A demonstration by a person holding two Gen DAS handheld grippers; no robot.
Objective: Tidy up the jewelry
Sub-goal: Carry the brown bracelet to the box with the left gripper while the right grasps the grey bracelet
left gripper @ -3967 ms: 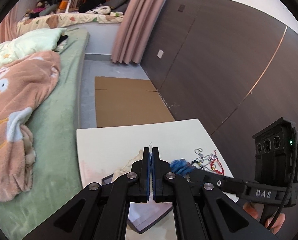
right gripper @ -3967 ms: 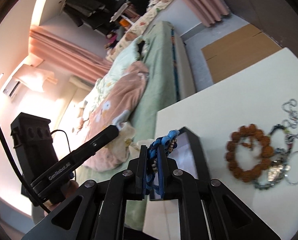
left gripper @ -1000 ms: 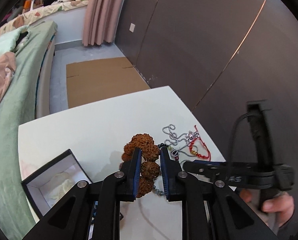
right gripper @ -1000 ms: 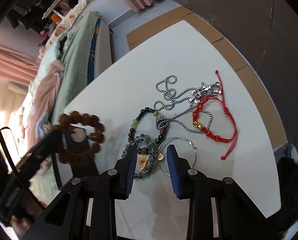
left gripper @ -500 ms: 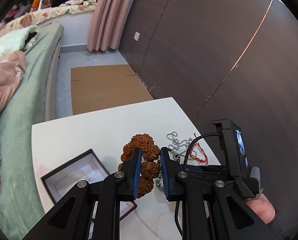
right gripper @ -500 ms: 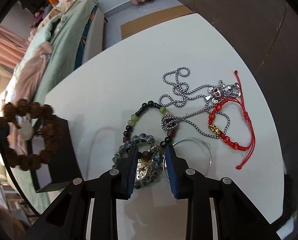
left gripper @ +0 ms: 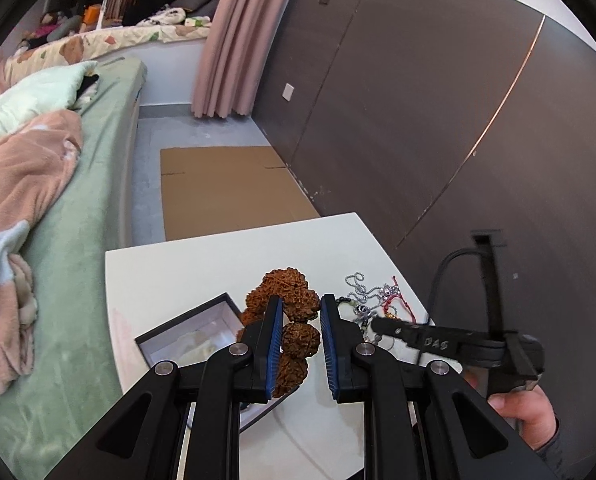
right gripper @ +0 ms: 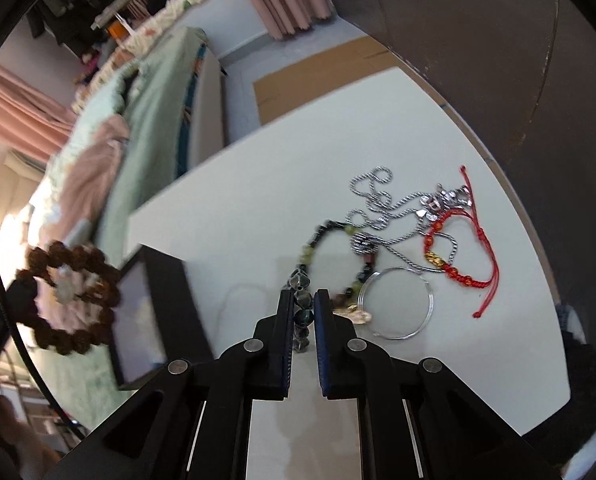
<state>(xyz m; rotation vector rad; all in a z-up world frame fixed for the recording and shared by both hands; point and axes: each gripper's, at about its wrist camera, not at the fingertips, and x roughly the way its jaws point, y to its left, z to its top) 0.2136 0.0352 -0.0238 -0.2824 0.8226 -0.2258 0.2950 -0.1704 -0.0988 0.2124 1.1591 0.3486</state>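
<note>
My left gripper [left gripper: 298, 312] is shut on a brown bracelet of knobbly seed beads [left gripper: 286, 284], held in the air beside the open black box [left gripper: 186, 332] with a white lining. In the right wrist view that brown bracelet [right gripper: 74, 256] hangs at the left, by the box [right gripper: 162, 280]. My right gripper [right gripper: 299, 298] points down at the white table [right gripper: 238, 200]. Its jaws are closing tight on a grey-green bead bracelet [right gripper: 302, 314], and the pads press on its beads. The right gripper [left gripper: 377, 326] also shows low right in the left wrist view.
Loose on the table lie a silver chain necklace [right gripper: 377, 204], a red cord bracelet [right gripper: 457, 256], a thin silver hoop [right gripper: 429, 300] and a dark and green bead strand [right gripper: 317, 240]. A bed [left gripper: 78, 240] borders the table's left side. Flat cardboard [left gripper: 226, 192] lies on the floor beyond.
My right gripper's jaws came together on the grey-green bead bracelet and rose a little. My left gripper carried the brown bracelet up and left toward the box.
</note>
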